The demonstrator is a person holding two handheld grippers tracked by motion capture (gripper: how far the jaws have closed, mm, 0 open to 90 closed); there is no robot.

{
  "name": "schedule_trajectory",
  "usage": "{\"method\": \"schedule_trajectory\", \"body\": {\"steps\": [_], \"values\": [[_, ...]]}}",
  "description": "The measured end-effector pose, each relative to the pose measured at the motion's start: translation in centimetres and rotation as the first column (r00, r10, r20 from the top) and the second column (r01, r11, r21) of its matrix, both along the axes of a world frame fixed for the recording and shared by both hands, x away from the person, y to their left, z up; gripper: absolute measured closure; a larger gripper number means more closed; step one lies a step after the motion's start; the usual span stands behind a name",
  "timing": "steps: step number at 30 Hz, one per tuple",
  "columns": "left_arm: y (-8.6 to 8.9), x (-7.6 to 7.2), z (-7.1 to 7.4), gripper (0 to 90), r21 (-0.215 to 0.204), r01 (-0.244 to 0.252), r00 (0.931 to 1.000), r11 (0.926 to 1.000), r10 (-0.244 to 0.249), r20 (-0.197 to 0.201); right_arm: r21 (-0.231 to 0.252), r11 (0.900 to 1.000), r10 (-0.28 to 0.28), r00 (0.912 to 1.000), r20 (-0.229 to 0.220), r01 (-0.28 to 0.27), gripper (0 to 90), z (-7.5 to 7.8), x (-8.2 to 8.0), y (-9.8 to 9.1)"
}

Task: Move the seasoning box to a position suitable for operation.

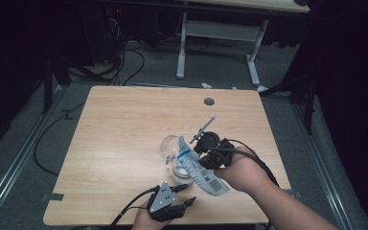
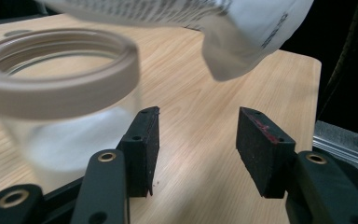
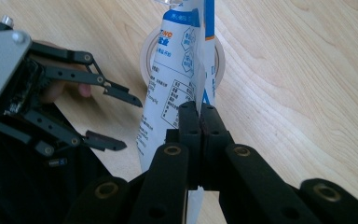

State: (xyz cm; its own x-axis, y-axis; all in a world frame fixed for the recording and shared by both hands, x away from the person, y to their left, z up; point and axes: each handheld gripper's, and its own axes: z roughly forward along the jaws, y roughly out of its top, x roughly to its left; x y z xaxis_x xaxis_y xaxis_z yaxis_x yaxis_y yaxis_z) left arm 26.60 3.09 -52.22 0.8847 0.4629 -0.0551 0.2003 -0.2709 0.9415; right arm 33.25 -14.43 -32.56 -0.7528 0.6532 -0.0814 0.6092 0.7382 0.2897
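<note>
- Over the worktop in the high view, the right tool is clamped on a white-and-blue pouch, holding it tilted with its upper end over the clear jar near the front edge. The left tool waits near the front edge, just short of the jar, jaws apart on nothing. To pour well, I judge the pouch mouth should stay centred over the jar opening while the left tool steadies the jar.
- From the left gripper view, the jar stands upright beside the spread pads, untouched; it looks to hold a little white content at the bottom. The pouch hangs above.
- Along the right gripper view, the jaws pinch the pouch flat, above the jar rim; whether anything is leaving the pouch I cannot tell.
</note>
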Motion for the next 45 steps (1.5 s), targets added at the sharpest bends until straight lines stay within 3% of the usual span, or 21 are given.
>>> {"method": "schedule_trajectory", "body": {"steps": [7,13,22,27,35,45], "values": [[2.1,0.0,-0.2,49.5,0.027,-0.017,0.9997,0.9995,0.017,0.019,0.002,1.0,0.006,1.0,0.0,-0.006,89.6,0.0,-0.1,0.0],[4.6,0.8,0.0,49.5,0.009,-0.075,0.997,0.9972,0.074,0.021,0.001,1.0,0.001,1.0,-0.002,-0.001,89.6,-0.1,-0.2,-0.4],[8.2,2.3,0.2,49.5,0.021,-0.194,0.9794,0.9807,0.193,0.061,0.017,0.9998,-0.008,1.0,-0.001,0.008,89.6,0.2,-0.1,-1.3],[9.7,2.8,0.2,49.5,0.008,-0.235,0.9709,0.972,0.234,0.05,0.017,0.9996,-0.021,0.9998,0.004,0.021,89.5,0.3,0.1,-1.9],[11.0,3.2,0.2,49.4,0.002,-0.266,0.9636,0.964,0.266,0.032,0.009,0.9981,-0.061,0.9981,0.006,0.061,89.6,-0.3,0.9,-3.0],[11.1,3.2,-0.2,49.4,0.005,-0.281,0.9595,0.9597,0.281,0.021,-0.006,0.993,-0.118,0.993,0.011,0.118,89.6,-1.9,2.7,-5.5]]}}
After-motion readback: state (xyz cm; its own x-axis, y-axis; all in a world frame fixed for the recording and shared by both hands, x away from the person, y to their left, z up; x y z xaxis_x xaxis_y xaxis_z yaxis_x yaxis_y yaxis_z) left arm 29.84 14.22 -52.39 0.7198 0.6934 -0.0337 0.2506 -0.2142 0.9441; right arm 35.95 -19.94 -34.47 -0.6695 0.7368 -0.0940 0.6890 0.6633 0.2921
